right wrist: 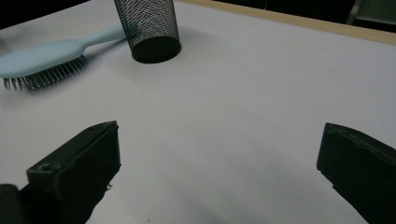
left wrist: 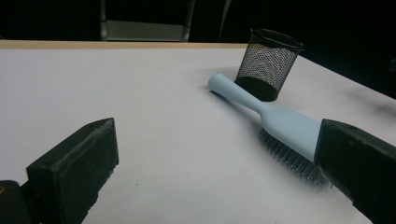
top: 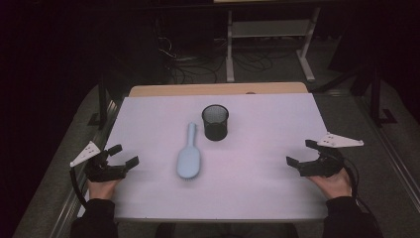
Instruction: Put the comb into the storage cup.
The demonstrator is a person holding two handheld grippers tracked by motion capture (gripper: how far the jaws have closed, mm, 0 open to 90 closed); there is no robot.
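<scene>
A pale blue hairbrush (top: pixel 189 156) lies bristles down near the middle of the white table, its handle pointing toward a black mesh cup (top: pixel 215 122) that stands upright just behind it. My left gripper (top: pixel 123 155) rests open at the table's left edge, jaws wide apart with nothing between them. In the left gripper view the hairbrush (left wrist: pixel 275 121) and the mesh cup (left wrist: pixel 270 64) lie ahead and to the right. My right gripper (top: pixel 300 152) is open at the right edge, empty. The right gripper view has the mesh cup (right wrist: pixel 148 28) and hairbrush (right wrist: pixel 46 58) far left.
A white sheet (top: pixel 257 188) covers the table, with a strip of bare wood (top: pixel 218 89) along the far edge. Beyond it stand a white metal frame (top: pixel 270 39) and loose cables (top: pixel 188 64) on a dark floor.
</scene>
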